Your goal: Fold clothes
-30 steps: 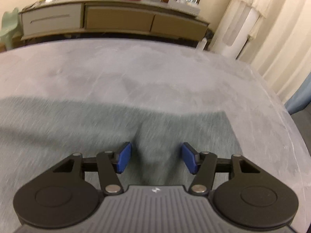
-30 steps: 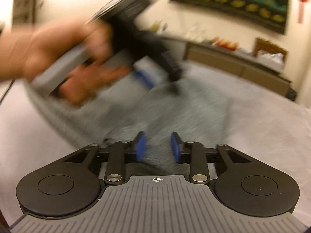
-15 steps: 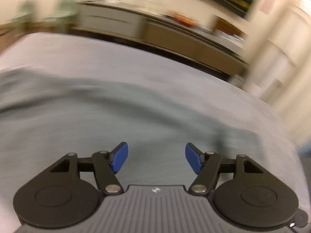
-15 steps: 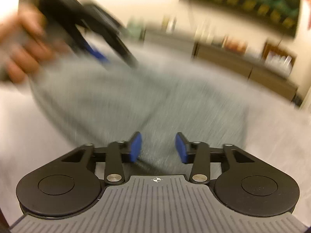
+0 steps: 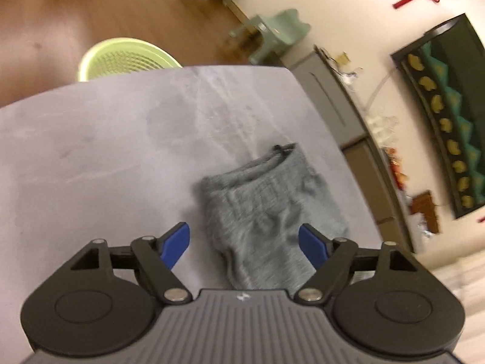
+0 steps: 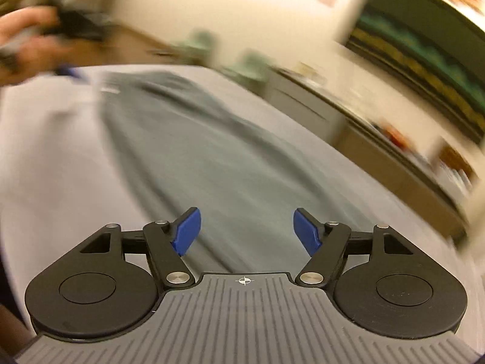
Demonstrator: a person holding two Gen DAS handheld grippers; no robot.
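**Grey garment on the table, both grippers empty above it**

The pale grey matte table [image 5: 91,139] fills the middle of both views. On it lies the heather-grey knit garment [image 5: 266,212], a pair of soft trousers or shorts by the look of its waistband. In the left wrist view it sits right of centre as a narrow, layered strip, with the drawstring waistband [image 5: 266,160] at its far end and the near end running under the gripper body. In the right wrist view the same cloth [image 6: 212,163] stretches from the lower centre to the upper left, blurred by motion, so its creases cannot be read.

The left gripper [image 5: 244,244] hovers over the near part of the strip with its blue pads set wide apart and nothing between them. The right gripper [image 6: 247,232] is likewise spread wide and empty over the cloth. A blurred hand [image 6: 27,45] shows at the upper left of the right wrist view.

As a judgement: the strip looks doubled lengthwise, one side over the other, but remains long. A crosswise fold to shorten it appears to be what is left, though the blur leaves this uncertain.

A lime-green plastic basket [image 5: 127,59] stands on the floor beyond the table, upper left.
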